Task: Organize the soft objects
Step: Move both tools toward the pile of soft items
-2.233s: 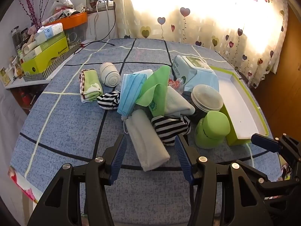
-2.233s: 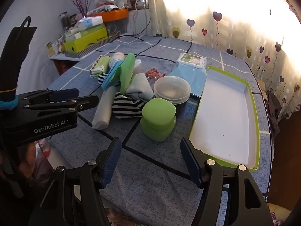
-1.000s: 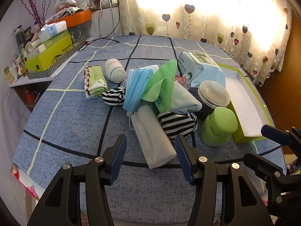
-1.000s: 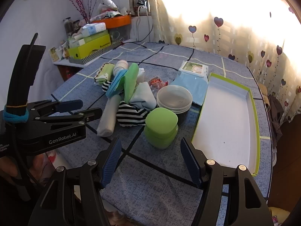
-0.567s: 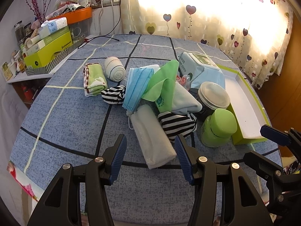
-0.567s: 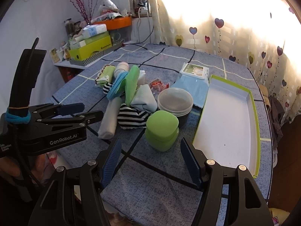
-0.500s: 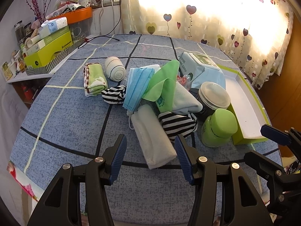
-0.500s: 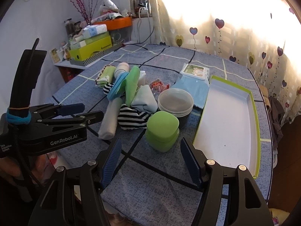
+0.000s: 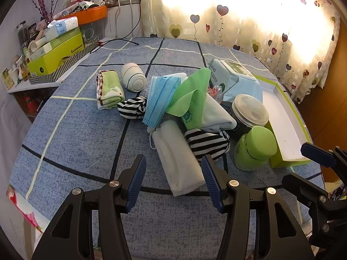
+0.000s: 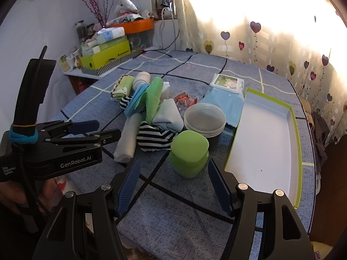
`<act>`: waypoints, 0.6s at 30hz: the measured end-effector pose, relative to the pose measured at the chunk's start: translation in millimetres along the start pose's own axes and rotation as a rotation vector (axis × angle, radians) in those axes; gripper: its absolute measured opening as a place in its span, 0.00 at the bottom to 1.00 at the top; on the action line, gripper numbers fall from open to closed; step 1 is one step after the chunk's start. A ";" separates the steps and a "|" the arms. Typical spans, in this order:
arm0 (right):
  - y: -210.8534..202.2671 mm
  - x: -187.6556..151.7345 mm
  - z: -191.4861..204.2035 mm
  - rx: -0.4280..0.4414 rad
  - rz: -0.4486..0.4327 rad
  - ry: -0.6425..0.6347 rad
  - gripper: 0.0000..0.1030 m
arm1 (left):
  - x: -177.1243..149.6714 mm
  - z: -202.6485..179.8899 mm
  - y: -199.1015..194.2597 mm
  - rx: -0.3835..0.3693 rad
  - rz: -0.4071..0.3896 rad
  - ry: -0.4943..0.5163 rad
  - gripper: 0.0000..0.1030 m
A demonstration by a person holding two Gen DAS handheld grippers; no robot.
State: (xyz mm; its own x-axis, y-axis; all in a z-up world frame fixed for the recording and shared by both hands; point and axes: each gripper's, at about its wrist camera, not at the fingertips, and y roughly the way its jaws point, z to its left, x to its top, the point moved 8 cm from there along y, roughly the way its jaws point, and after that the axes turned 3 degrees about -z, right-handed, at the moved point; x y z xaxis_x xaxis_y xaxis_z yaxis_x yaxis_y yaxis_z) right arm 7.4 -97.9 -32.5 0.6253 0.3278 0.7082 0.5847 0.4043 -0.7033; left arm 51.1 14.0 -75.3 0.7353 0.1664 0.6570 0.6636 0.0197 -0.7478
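Note:
A heap of soft things lies mid-table: a white folded cloth (image 9: 179, 159), two striped socks (image 9: 206, 140), a blue face mask (image 9: 160, 97), a green cloth (image 9: 190, 101), a pale folded cloth (image 9: 214, 114), a green towel (image 9: 109, 86) and a white rolled sock (image 9: 133, 77). My left gripper (image 9: 173, 177) hovers open just before the white cloth, holding nothing. My right gripper (image 10: 173, 184) is open and empty in front of the green lidded jar (image 10: 188, 151). An empty white tray with a green rim (image 10: 300, 151) sits to the right.
A clear lidded bowl (image 10: 205, 117), a wet-wipes pack (image 10: 227, 83) and a red snack packet (image 10: 184, 99) lie behind the heap. A side shelf at left holds a yellow-green box (image 9: 56, 54) and an orange bin (image 9: 91, 16). Heart-patterned curtains hang behind the table.
Both grippers have drifted slightly, with small shifts in view; they stay open and empty. Nothing on the table has moved.

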 end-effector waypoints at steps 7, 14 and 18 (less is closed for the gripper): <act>4.9 1.4 3.0 0.004 0.003 -0.005 0.64 | 0.5 4.2 3.6 -0.001 0.001 -0.012 0.53; 10.6 9.1 7.9 0.018 -0.001 -0.010 0.64 | 2.9 10.2 6.5 -0.005 0.000 -0.028 0.53; 10.7 14.4 8.9 0.030 -0.010 -0.014 0.64 | 4.5 15.8 8.7 -0.014 0.001 -0.046 0.53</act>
State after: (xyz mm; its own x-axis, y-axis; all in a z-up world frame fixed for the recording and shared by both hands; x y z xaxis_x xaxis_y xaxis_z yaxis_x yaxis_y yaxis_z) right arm 18.0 -81.2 -29.2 0.6119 0.3355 0.7163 0.5753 0.4328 -0.6941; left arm 58.0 30.4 -80.4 0.7289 0.2120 0.6509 0.6651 0.0060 -0.7467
